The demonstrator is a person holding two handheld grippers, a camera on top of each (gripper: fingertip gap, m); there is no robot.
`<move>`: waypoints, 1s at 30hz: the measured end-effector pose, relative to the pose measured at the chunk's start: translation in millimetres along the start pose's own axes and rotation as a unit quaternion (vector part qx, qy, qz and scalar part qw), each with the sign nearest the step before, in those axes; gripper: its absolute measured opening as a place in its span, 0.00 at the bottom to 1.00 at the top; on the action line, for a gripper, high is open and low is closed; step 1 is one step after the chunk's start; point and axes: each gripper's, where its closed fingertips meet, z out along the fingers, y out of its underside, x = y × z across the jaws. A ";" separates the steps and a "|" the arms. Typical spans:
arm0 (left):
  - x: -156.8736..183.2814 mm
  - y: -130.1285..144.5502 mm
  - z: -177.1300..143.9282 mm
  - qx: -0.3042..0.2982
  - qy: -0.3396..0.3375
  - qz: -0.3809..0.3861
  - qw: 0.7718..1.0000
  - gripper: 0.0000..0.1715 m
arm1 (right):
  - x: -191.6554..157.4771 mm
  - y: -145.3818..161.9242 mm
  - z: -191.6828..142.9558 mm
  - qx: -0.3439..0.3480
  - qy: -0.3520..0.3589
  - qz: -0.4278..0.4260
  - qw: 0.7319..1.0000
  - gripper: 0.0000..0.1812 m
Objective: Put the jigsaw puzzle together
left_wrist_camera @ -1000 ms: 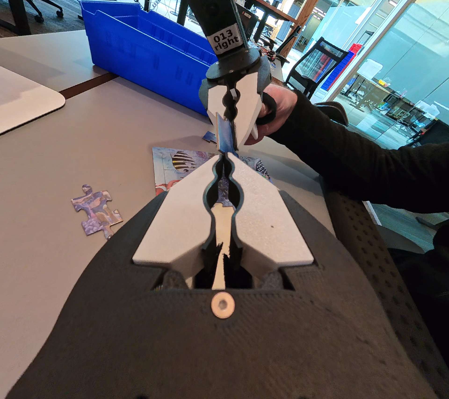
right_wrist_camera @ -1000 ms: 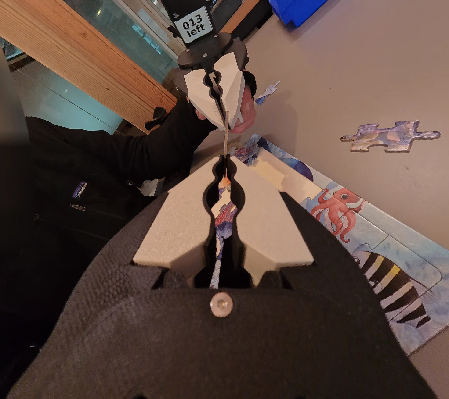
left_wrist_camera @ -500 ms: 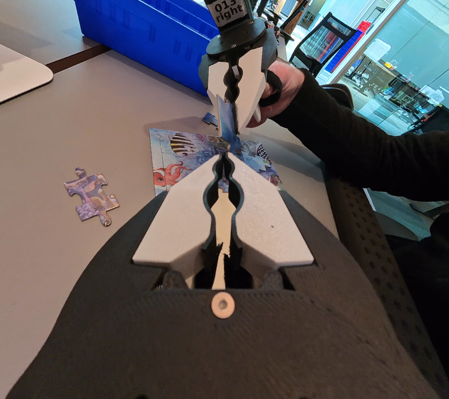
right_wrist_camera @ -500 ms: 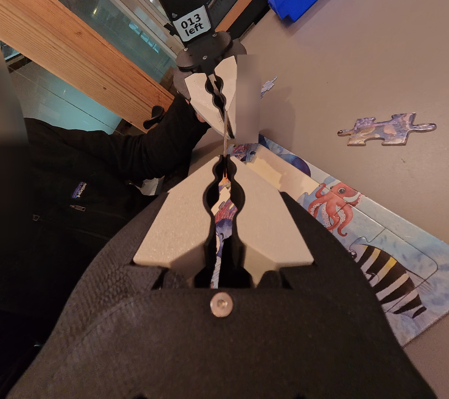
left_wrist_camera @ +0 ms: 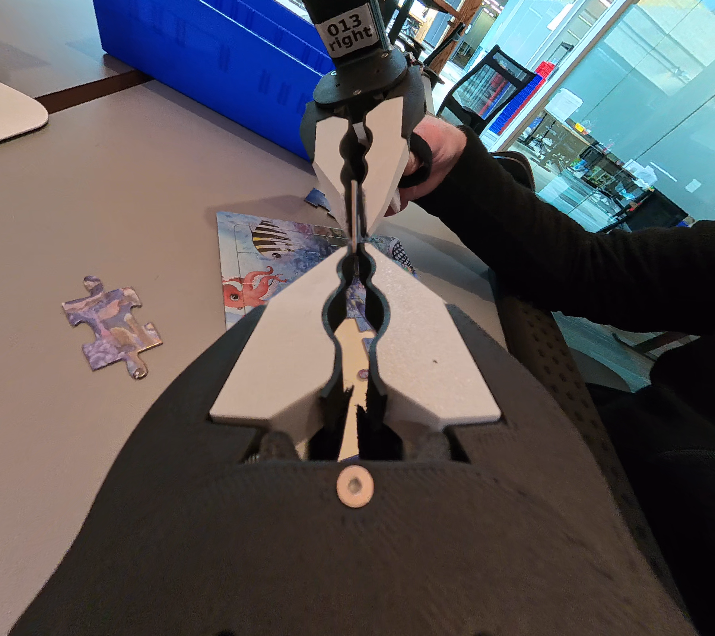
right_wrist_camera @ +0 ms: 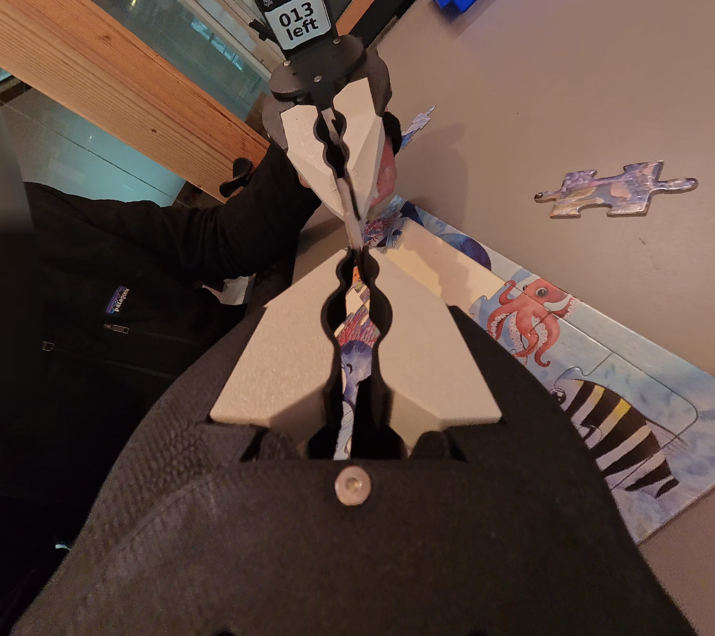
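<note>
My left gripper point(left_wrist_camera: 354, 250) is shut on a jigsaw piece point(left_wrist_camera: 354, 366) held edge-on, its pale back showing between the fingers. My right gripper point(right_wrist_camera: 356, 253) is shut on another piece point(right_wrist_camera: 356, 358) with blue and red print. The two grippers face each other tip to tip above the table, and the held pieces meet edge to edge between the tips. The right gripper point(left_wrist_camera: 354, 215) shows in the left wrist view and the left gripper point(right_wrist_camera: 352, 219) in the right wrist view. Below them lies the part-built puzzle point(left_wrist_camera: 263, 257), with an octopus and a striped fish point(right_wrist_camera: 580, 366).
A loose purple piece point(left_wrist_camera: 112, 327) lies on the grey table left of the puzzle; it also shows in the right wrist view point(right_wrist_camera: 619, 192). A small blue piece point(left_wrist_camera: 319, 197) lies behind the puzzle. A blue bin point(left_wrist_camera: 193, 25) stands at the back. A black-sleeved arm point(left_wrist_camera: 541, 250) crosses on the right. The grippers are tip to tip, or close to it. From the right gripper's tips to the striped fish point(right_wrist_camera: 580, 366) is close to 12 centimetres. It is also in sight in the left wrist view point(left_wrist_camera: 257, 254). The right tips stand about 12 centimetres off the part-built puzzle point(left_wrist_camera: 263, 257). Seen from the right wrist view point(right_wrist_camera: 573, 376) as well.
The two grippers have closed in until the held pieces meet. The right gripper's piece has turned from showing its blue face to edge-on. Both grasps stayed shut.
</note>
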 end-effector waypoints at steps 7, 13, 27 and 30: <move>-2.6 5.1 -2.8 -0.012 0.005 -0.016 1.000 0.00 | 10.8 -16.1 -24.2 0.059 0.021 0.019 0.998 0.11; -3.0 10.2 -1.4 -0.024 0.010 -0.024 0.999 0.00 | 4.4 -15.0 -24.5 0.052 0.011 0.007 0.999 0.10; -1.3 21.7 5.2 -0.058 0.008 -0.019 0.998 0.00 | 1.2 1.4 -0.5 -0.014 0.031 -0.033 0.999 0.00; -4.5 19.2 1.8 -0.051 0.002 -0.020 0.999 0.00 | 2.8 -2.9 1.2 -0.002 0.033 -0.030 0.999 0.00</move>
